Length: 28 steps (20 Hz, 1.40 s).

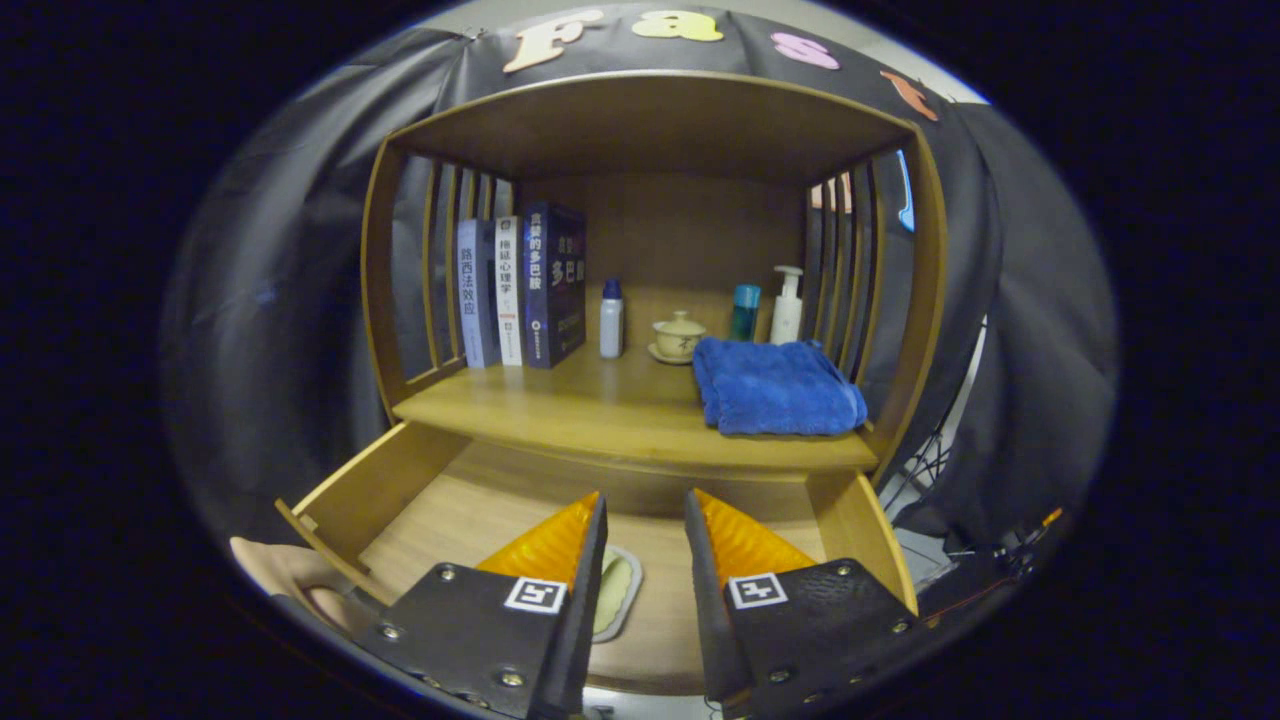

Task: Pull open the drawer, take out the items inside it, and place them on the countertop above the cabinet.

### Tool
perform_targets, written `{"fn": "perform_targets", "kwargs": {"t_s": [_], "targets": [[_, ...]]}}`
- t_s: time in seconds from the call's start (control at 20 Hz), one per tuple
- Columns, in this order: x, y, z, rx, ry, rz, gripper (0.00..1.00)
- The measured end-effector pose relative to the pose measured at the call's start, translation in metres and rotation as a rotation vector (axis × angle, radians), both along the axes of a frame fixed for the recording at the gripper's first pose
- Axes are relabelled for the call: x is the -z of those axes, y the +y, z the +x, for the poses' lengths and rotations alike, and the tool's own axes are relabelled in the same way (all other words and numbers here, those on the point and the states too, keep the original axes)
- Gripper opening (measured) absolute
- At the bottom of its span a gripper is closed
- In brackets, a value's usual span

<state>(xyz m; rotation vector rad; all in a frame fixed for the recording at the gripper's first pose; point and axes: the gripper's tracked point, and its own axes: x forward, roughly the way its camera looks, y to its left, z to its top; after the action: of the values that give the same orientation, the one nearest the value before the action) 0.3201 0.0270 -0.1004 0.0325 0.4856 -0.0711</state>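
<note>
Off to my left the drawer (375, 490) is already pulled out of the cabinet, its left wall running back towards the shelf, with what I take to be part of a person's hand (290, 575) just outside its front corner. Inside, on the drawer's wooden floor, lies the one item I can make out: a small flat pale-green thing (615, 590), perhaps a dish or a pad, with a lighter rim. It sits low and just ahead of my gripper (645, 520), tucked against the inner edge of my left finger, which covers its left part, so that what I see of it peeps out in the gap. Its long axis seems to run roughly along my fingers, front to back, though I cannot see enough of it to be sure. My fingers stand partly open with a clear gap between them and hold nothing. As I judge it, the thing lies slightly left of the midline of that gap and below the tips, so the coming move turns on shifting a little left and going down until both fingers straddle it across its narrow width. Further on and to the right, beyond the drawer's back, is the countertop (600, 415) where it must go; the folded blue towel (775, 385) takes up its right part, leaving bare wood in the middle.
</note>
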Motion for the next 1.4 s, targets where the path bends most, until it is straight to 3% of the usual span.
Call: {"fn": "perform_targets", "kwargs": {"t_s": [0.35,0.85,1.4], "targets": [[0.052,0.004,0.005,-0.024,0.211,0.035,0.45],[0.113,0.035,0.017,-0.071,0.4,0.021,0.45],[0.135,0.046,0.015,-0.108,0.477,-0.033,0.45]]}}
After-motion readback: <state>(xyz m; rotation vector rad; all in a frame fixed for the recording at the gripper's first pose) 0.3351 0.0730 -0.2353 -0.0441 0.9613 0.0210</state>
